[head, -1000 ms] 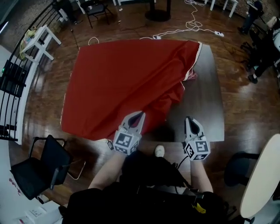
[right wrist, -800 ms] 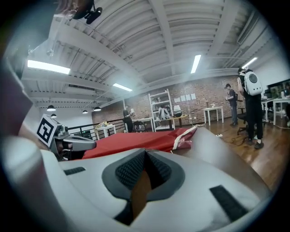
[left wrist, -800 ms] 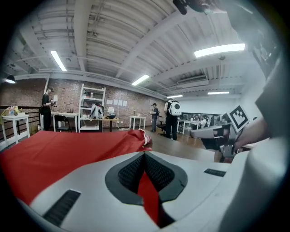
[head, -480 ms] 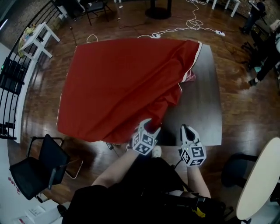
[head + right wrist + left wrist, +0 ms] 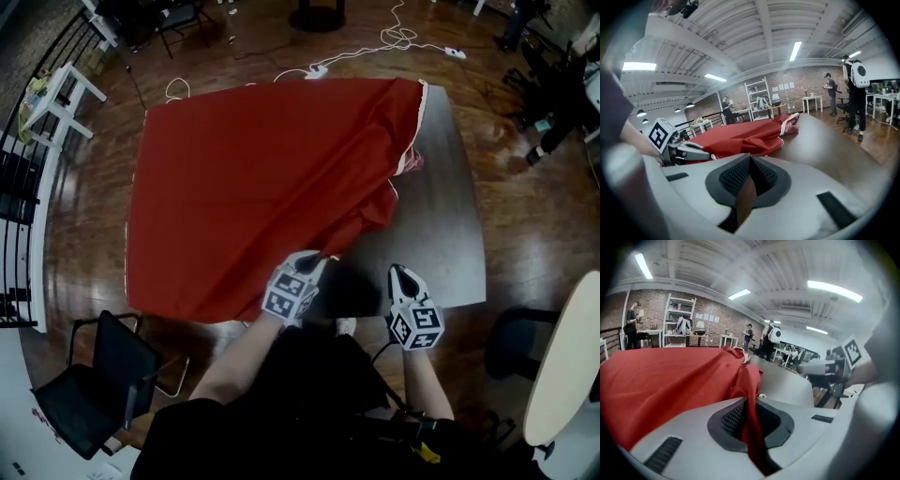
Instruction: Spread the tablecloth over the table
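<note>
Tablecloth [image 5: 253,187], red, covers the table's [image 5: 441,234] nine-o'clock half. The left gripper [image 5: 314,264] has just clamped its jaws on the cloth's six-o'clock edge. The right gripper [image 5: 401,274], at five o'clock, is closed and empty.

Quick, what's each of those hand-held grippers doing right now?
Left hand-held gripper: jaws just closed, pinching the cloth.
Right hand-held gripper: closed, empty.

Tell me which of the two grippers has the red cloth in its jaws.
The left gripper: its jaws have just closed on the red tablecloth at its near edge. The right gripper is shut on nothing, over the bare dark table.
</note>
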A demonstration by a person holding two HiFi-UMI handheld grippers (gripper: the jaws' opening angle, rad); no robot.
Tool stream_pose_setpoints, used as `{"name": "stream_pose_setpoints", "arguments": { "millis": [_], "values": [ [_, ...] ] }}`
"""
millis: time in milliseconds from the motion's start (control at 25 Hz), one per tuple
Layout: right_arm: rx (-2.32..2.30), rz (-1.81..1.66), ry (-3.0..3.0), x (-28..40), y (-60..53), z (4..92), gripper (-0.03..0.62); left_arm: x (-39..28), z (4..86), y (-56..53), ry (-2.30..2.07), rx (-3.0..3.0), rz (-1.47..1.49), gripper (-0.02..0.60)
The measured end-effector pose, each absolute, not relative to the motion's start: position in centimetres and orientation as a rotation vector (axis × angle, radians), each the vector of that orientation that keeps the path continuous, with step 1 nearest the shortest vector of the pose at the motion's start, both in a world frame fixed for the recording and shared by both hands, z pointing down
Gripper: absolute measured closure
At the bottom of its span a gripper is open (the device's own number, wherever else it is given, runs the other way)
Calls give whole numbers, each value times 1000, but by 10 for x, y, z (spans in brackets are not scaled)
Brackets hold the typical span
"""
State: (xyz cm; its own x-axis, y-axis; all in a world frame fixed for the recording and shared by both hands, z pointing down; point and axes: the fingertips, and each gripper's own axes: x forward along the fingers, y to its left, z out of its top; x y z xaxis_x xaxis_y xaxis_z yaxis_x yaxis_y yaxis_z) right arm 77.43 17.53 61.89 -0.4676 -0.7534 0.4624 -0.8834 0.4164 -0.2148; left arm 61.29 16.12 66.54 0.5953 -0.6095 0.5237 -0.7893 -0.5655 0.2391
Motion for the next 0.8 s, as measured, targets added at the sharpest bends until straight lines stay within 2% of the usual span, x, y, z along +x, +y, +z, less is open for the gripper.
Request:
{"name": "stream_pose_setpoints", "arguments": {
  "millis": [320, 480, 560, 720, 760, 800],
  "values": [
    [1410, 712, -2279, 720, 122, 660, 577, 515, 625, 110, -1192, 2337, 403, 571],
    [1264, 746, -2219, 678, 104, 689, 350, 485, 627, 103, -1203, 2301, 390, 571],
    [1185, 680, -2157, 654, 102, 707, 293, 477, 633, 104, -1185, 2297, 393, 569],
    [1226, 610, -1967, 646, 92, 739, 290, 475, 638, 109, -1131, 2331, 396, 569],
    [1256, 608, -1935, 650, 89, 741, 336, 476, 638, 109, -1120, 2341, 394, 569],
    [1286, 599, -1918, 654, 86, 740, 428, 477, 639, 109, -1109, 2351, 393, 569]
  ]
}}
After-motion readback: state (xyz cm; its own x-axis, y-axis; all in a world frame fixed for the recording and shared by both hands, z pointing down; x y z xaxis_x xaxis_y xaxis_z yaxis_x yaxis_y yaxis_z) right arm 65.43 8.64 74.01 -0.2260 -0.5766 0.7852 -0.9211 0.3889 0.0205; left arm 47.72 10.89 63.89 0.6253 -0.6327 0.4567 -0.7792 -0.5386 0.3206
